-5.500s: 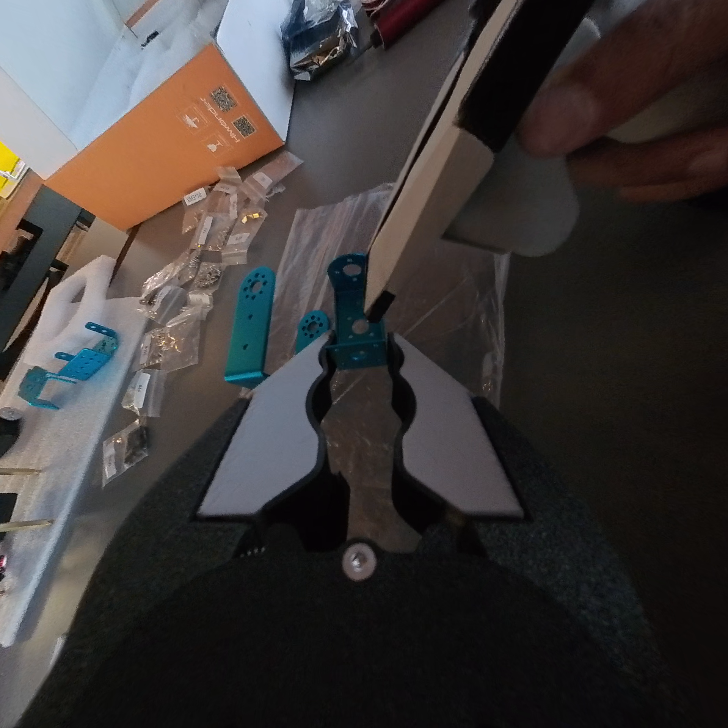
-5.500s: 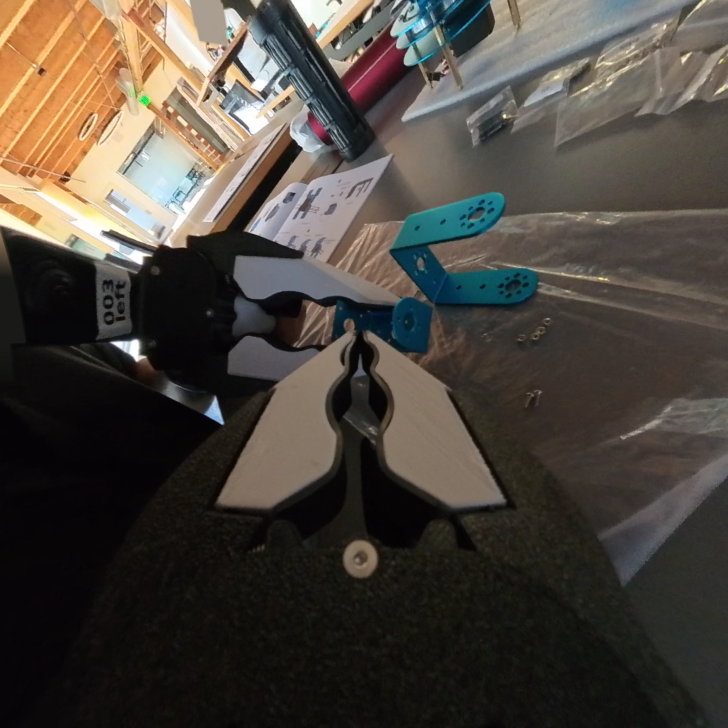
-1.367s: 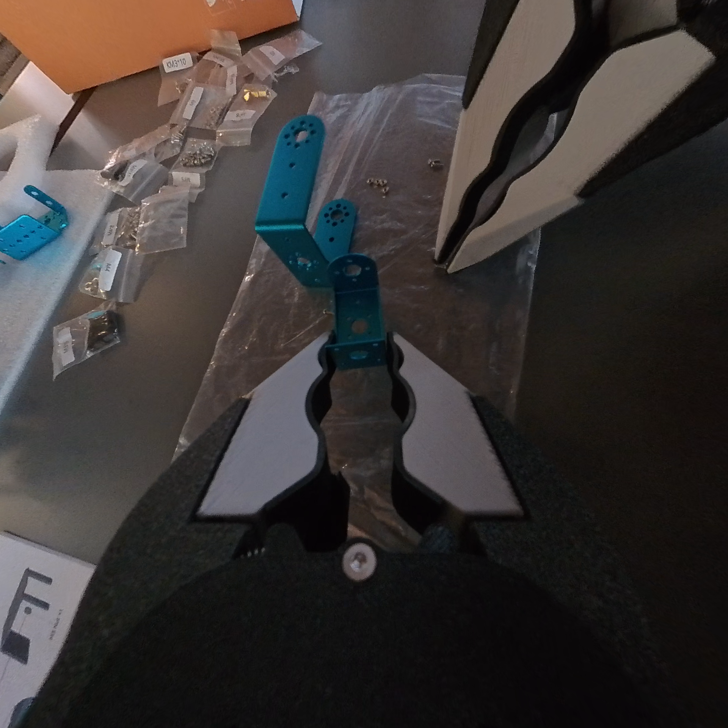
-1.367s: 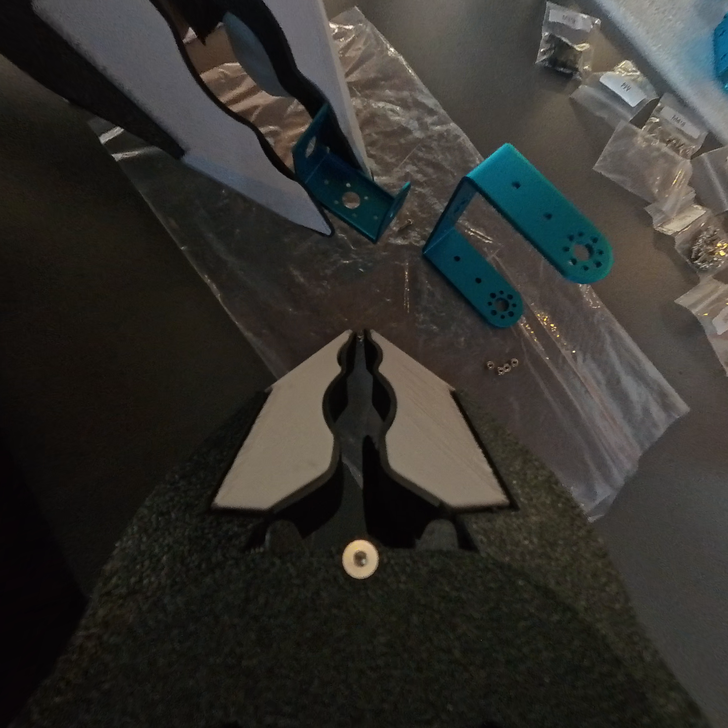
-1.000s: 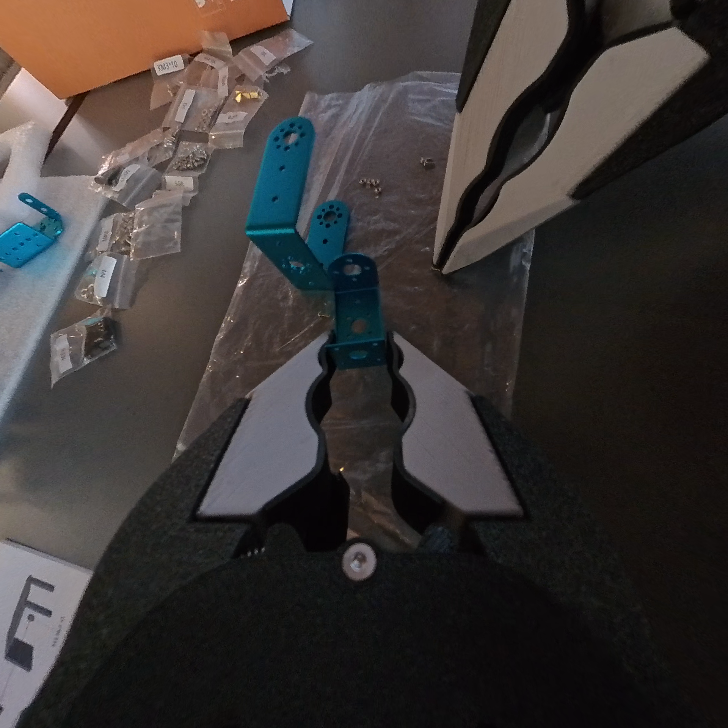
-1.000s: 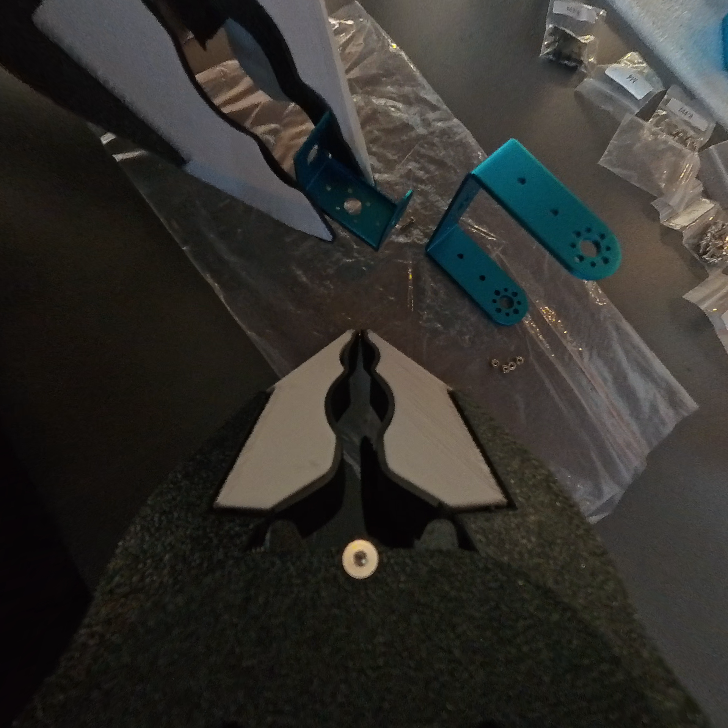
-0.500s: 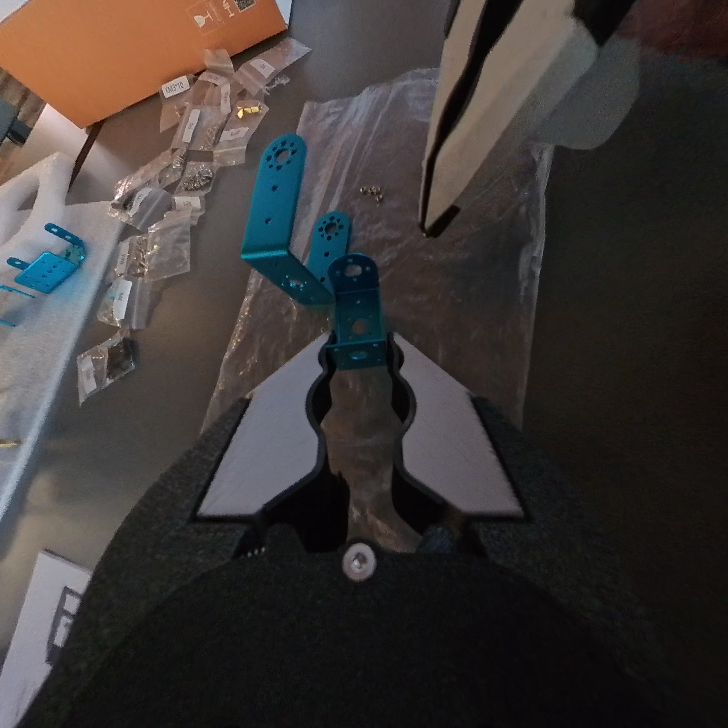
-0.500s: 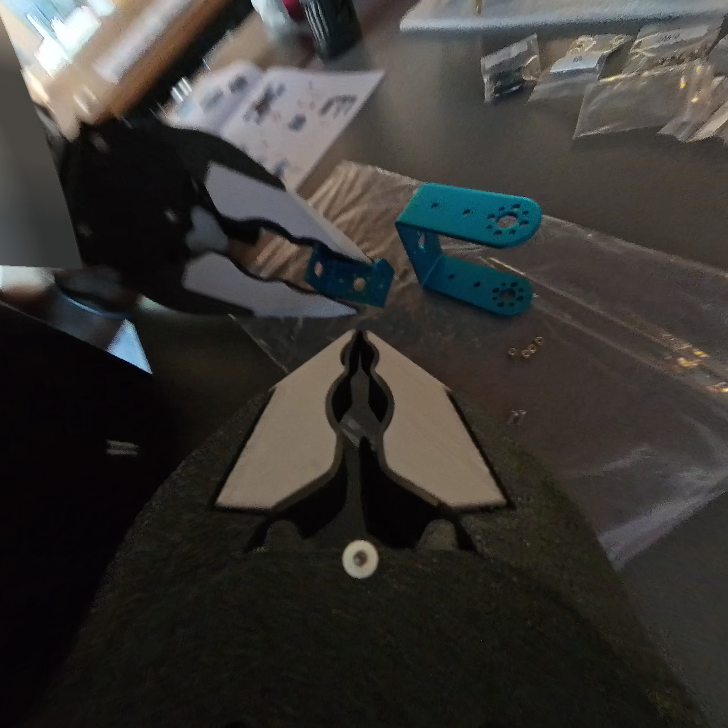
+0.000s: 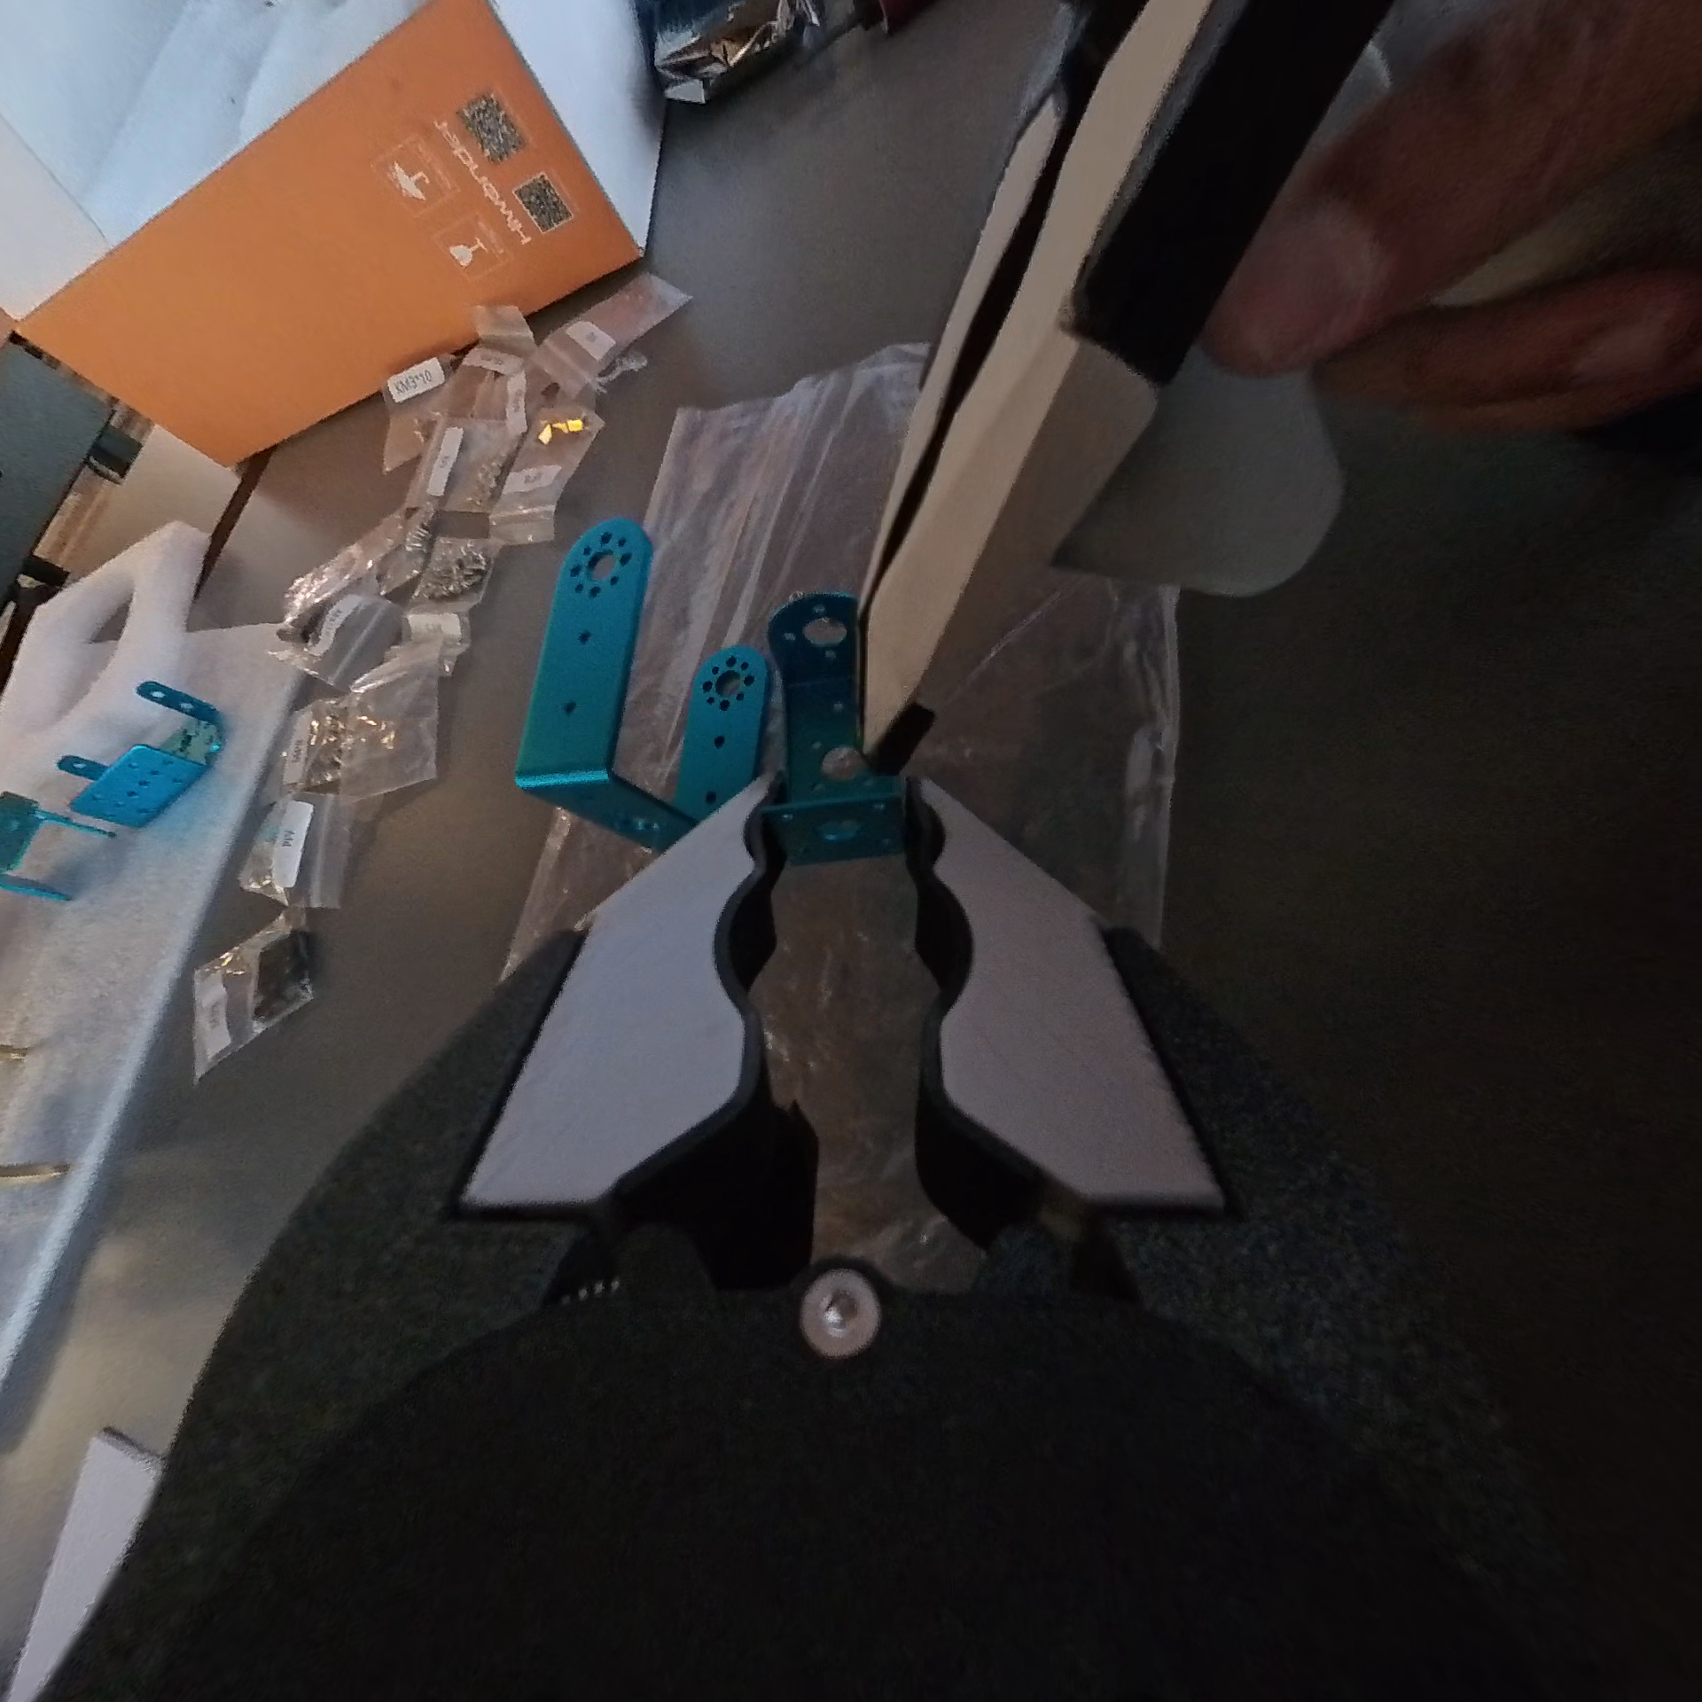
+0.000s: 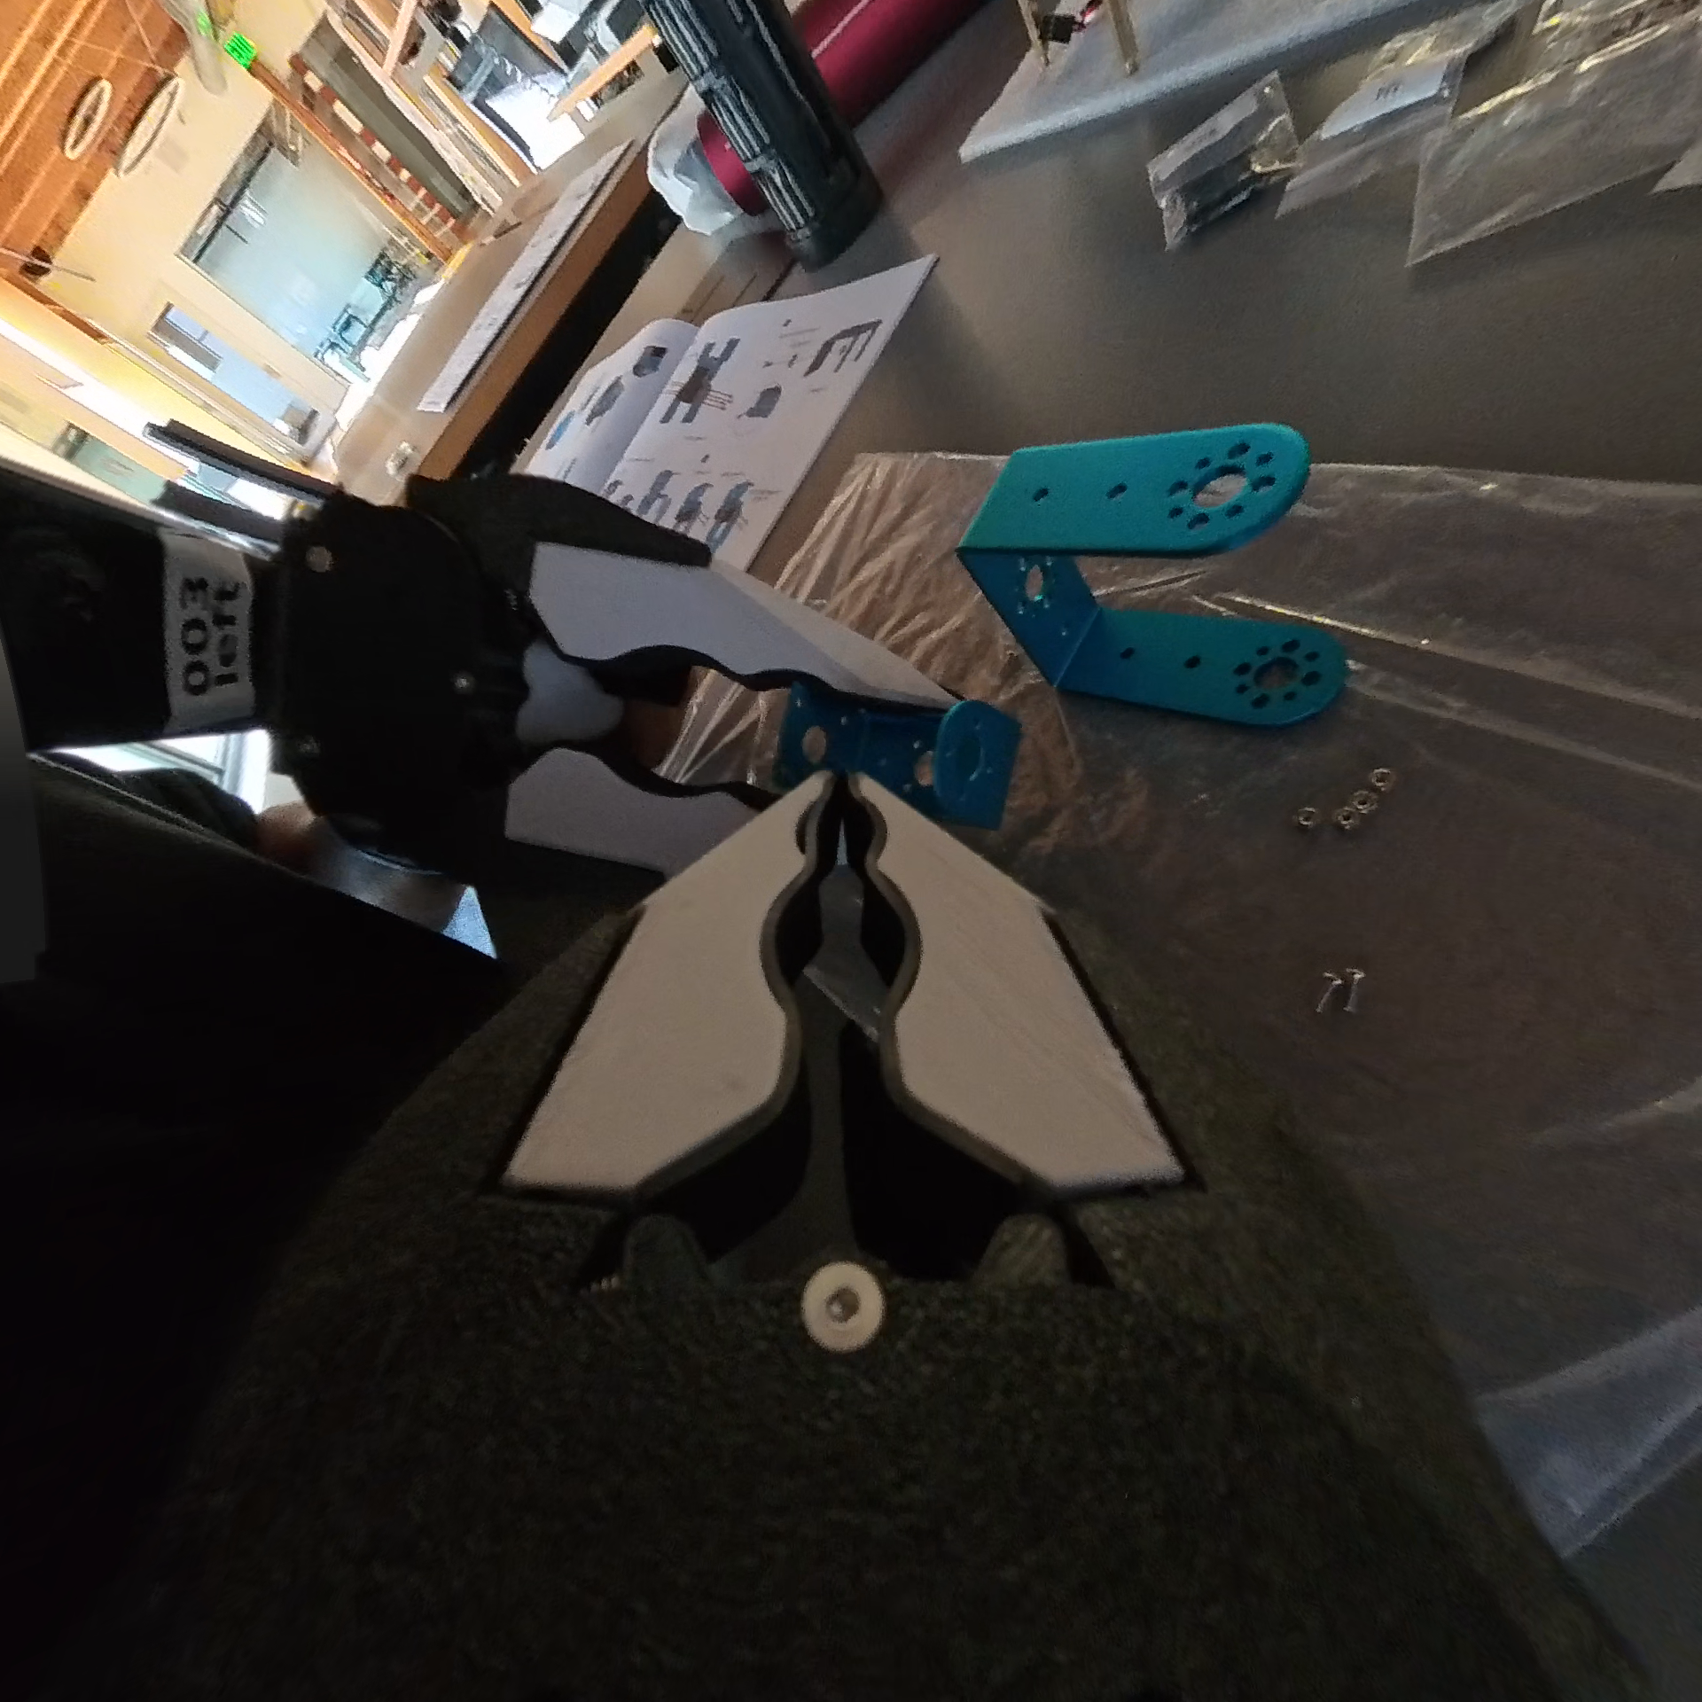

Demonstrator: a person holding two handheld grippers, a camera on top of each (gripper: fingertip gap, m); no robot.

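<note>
Moved in within the last half second: right claw (image 10: 843, 783), a moment ago hanging apart over the clear plastic sheet (image 9: 1041, 700) at about 1 o'clock in the left wrist view, now brought tip-first against the small teal perforated metal bracket (image 9: 820, 728), beside a silvery spot at one of its holes. Closed to a narrow slit; cannot tell whether anything tiny sits pinched between the tips. Gripped at its handle by a hand (image 9: 1520, 230) at 1 o'clock. Left claw (image 9: 836, 820) part-open and clamped as before on the bracket's short folded end, holding it just above the sheet on the grey surface (image 9: 1381, 829). Bracket anodised teal, thin, bent, drilled with small holes, rounded at the far end around a larger hole. Just beside it at 11 o'clock, a larger teal U-shaped bracket (image 9: 589, 681) lying on the sheet. Farther at 10 o'clock, small clear hardware bags (image 9: 368, 728); beyond them, an orange cardboard box (image 9: 304, 276).
</note>
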